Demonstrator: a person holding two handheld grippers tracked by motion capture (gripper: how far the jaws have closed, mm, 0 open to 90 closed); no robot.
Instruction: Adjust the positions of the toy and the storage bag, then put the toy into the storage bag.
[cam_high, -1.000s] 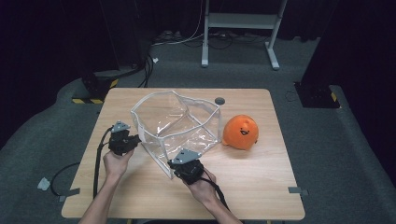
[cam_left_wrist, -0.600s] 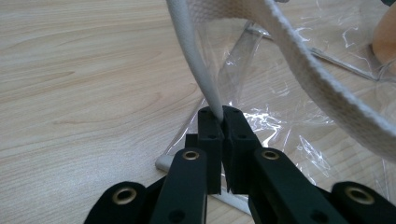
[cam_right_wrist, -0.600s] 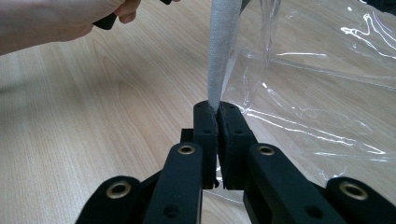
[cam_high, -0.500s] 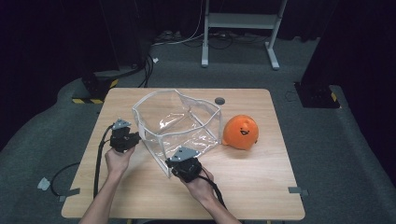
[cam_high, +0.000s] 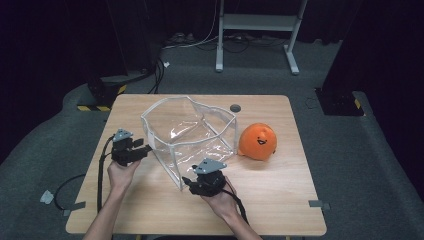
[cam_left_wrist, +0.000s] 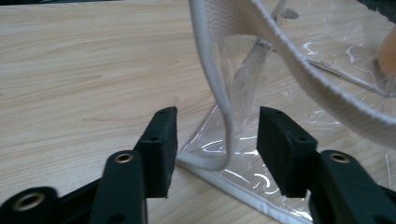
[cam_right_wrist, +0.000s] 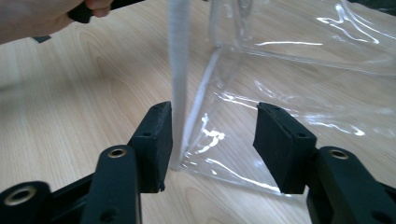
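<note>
Scene: a wooden table (cam_high: 280, 210) with a clear plastic bag (cam_high: 192, 135) standing open on it, a person working from the near side.
Clear plastic bag: middle of the table, mouth upward, white fabric trim along its rim and edges; its walls are crumpled, and the near corner points toward the person.
Left claw (cam_high: 142, 151): held in the person's left hand at the bag's left side, just beside its left wall. Its jaws have just been opening and now stand apart.
Left claw, close up (cam_left_wrist: 217, 140): the white trim of the bag hangs in a loop between the two black jaws, with a gap to each pad; neither pad presses on it.
Right claw (cam_high: 187, 183): held in the person's right hand at the bag's near corner. Its jaws have just been opening too and stand apart.
Right claw, close up (cam_right_wrist: 212, 140): the upright white corner seam of the bag stands right beside the left-hand pad; whether they touch I cannot tell. The right-hand pad is clear of the plastic.
Orange toy (cam_high: 257, 141): round, with a smiling face, lying on the table just right of the bag.
Grommet (cam_high: 235, 107): small dark round cap in the table top, beyond the bag's far right corner.
</note>
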